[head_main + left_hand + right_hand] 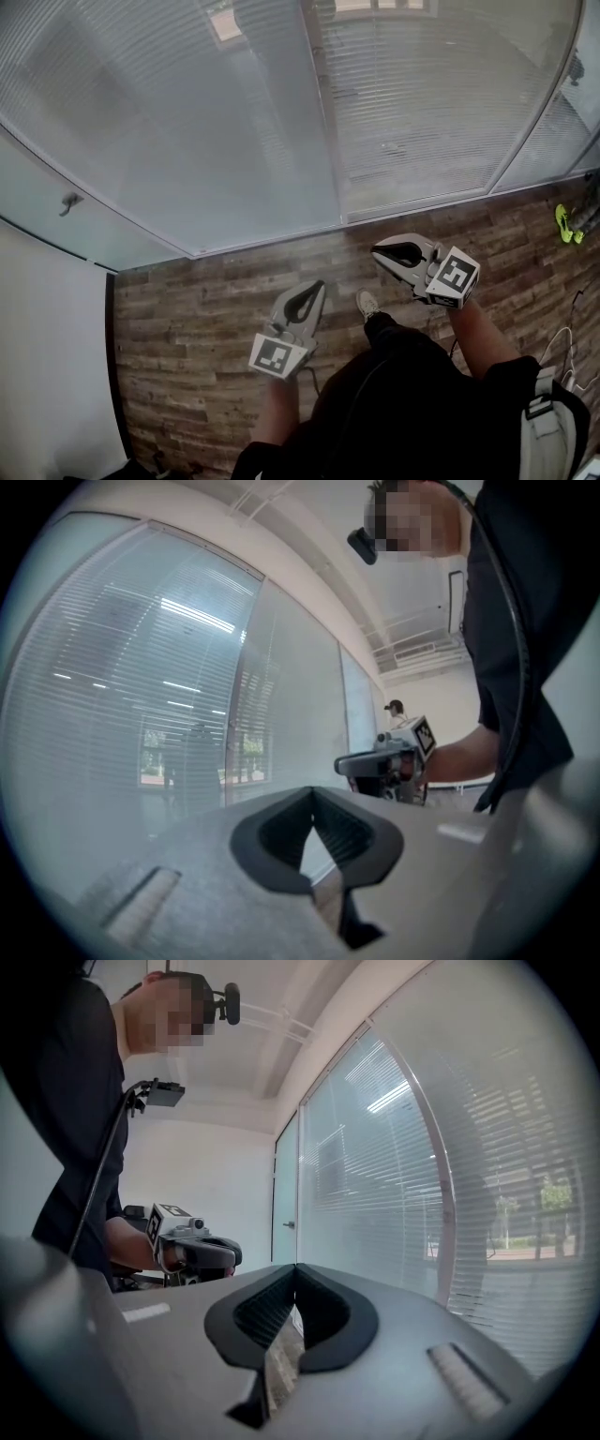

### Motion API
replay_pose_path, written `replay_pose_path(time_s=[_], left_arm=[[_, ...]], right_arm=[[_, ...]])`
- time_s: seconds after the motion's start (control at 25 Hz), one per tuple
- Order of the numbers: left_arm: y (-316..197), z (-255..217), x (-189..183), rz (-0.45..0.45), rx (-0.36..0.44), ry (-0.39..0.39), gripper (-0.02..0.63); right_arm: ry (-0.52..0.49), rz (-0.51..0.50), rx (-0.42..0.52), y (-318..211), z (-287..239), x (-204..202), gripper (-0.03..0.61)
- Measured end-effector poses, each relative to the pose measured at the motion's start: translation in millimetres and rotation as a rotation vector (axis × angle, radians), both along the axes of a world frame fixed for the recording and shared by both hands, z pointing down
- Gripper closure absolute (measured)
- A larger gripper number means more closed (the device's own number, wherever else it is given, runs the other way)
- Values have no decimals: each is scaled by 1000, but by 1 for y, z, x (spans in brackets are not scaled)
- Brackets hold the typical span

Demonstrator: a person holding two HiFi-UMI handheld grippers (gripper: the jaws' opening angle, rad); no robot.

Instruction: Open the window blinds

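Note:
The white slatted blinds (422,103) hang shut behind tall glass panes, also in the left gripper view (169,686) and the right gripper view (394,1176). My left gripper (311,289) is held above the wooden floor, a short way from the glass, jaws together and empty (312,792). My right gripper (379,251) is nearer the pane's bottom frame, also shut with nothing in it (295,1267). Each gripper shows in the other's view: the right one (349,763) and the left one (231,1252). Neither touches the blinds or glass. No cord or wand is visible.
A grey frame post (323,122) divides the panes. At the left a glass door carries a handle (68,202). A green object (562,223) and white cables (562,347) lie on the floor at right. My shoe (367,303) stands between the grippers.

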State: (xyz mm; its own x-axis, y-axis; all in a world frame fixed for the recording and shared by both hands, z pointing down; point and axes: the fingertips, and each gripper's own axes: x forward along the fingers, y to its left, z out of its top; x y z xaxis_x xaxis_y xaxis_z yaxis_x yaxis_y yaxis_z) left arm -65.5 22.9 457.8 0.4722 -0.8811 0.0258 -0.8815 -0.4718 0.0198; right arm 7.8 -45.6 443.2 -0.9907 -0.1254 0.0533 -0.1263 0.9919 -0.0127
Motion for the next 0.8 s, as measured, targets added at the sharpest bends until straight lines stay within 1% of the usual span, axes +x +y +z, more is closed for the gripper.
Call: replay_pose_path(time_s=[0.16, 0.36, 0.52, 0.68, 0.8], left_arm=[[-24, 2, -8, -27, -4, -22, 609], [-56, -5, -24, -59, 1, -27, 609], [-84, -13, -37, -83, 5, -28, 609], [-106, -17, -44, -100, 9, -31, 609], [-124, -18, -49, -113, 8, -36, 609]], right_arm=[[-3, -36, 16, -26, -1, -12, 574], [-6, -58, 30, -62, -11, -28, 574], [16, -87, 40, -91, -16, -42, 574], [2, -120, 30, -110, -22, -52, 574], [-12, -116, 44, -133, -27, -55, 574]])
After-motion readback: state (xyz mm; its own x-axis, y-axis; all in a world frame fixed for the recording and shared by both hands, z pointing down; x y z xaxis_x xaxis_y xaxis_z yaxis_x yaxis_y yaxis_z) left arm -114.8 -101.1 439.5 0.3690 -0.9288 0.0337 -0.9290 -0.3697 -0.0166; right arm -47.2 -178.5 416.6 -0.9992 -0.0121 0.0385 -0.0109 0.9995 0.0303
